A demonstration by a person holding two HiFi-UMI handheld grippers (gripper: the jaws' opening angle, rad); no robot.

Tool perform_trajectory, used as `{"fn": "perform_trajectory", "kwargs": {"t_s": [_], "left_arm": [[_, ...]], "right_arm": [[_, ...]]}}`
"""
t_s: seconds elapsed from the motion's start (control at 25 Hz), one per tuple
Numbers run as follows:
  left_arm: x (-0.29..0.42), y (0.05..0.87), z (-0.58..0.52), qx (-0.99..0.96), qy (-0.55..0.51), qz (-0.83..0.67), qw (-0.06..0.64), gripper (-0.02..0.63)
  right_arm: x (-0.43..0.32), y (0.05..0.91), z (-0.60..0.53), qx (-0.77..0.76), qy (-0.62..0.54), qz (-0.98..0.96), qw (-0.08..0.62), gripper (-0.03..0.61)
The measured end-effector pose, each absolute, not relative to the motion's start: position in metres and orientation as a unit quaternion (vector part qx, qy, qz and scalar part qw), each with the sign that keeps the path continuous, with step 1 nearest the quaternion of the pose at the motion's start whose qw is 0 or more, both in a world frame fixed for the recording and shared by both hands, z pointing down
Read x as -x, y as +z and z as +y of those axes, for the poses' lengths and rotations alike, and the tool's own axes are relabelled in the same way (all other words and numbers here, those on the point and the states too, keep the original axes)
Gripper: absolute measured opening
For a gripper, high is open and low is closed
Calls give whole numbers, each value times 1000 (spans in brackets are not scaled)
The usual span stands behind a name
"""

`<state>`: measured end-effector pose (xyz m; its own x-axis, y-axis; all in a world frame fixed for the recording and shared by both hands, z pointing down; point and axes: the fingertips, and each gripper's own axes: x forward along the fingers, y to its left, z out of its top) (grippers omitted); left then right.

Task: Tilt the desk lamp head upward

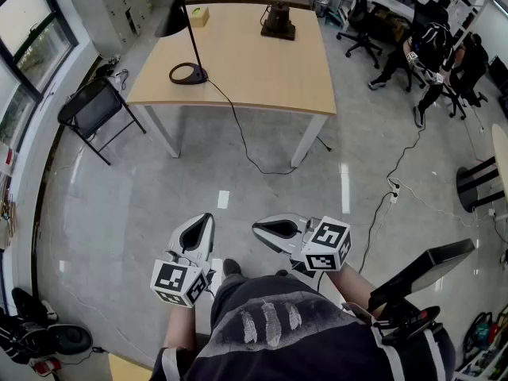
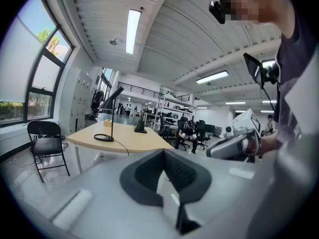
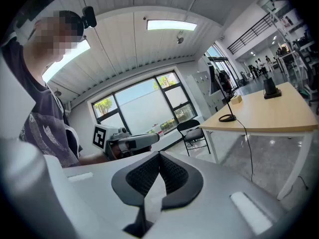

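Observation:
The black desk lamp (image 1: 188, 46) stands on the far left of a wooden table (image 1: 262, 70), on a ring base (image 1: 188, 74). Its cone head (image 1: 175, 10) slopes downward. Both grippers hang close to my body, well short of the table. The left gripper (image 1: 205, 225) is shut with nothing in it, and so is the right gripper (image 1: 267, 229). In the left gripper view the lamp (image 2: 110, 118) is small and far beyond the closed jaws (image 2: 163, 154). The right gripper view shows the lamp (image 3: 227, 106) at a distance past its closed jaws (image 3: 159, 156).
A black folding chair (image 1: 94, 109) stands left of the table. A dark object (image 1: 279, 21) and a small box (image 1: 198, 16) sit at the table's far side. The lamp's cable (image 1: 242, 141) trails onto the floor. People sit on office chairs (image 1: 429, 46) at the right.

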<state>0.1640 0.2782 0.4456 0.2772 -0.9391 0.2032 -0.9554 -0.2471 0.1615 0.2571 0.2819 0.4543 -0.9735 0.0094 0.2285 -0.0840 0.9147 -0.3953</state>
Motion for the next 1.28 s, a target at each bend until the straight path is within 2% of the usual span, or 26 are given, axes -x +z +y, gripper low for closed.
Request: {"fn": "perform_trajectory", "kwargs": {"t_s": [0.28,0.52,0.92,1.28], "left_arm": [[-104,446,283,-774,24,-620,129,2],[-66,439,300,-771,-11,-624,127,2],[-60,448,282,-779,-15,-610,146,2],[-85,435,229,-770,13,-622,139,2]], "right_arm": [[-192,441,303,35,231,-967,101,0],[-151,433,317,44,212,-968,124,0],[-144,443,313,41,218,-966,134,-2],[-154,438,248,58,223,-968,101,-2]]}}
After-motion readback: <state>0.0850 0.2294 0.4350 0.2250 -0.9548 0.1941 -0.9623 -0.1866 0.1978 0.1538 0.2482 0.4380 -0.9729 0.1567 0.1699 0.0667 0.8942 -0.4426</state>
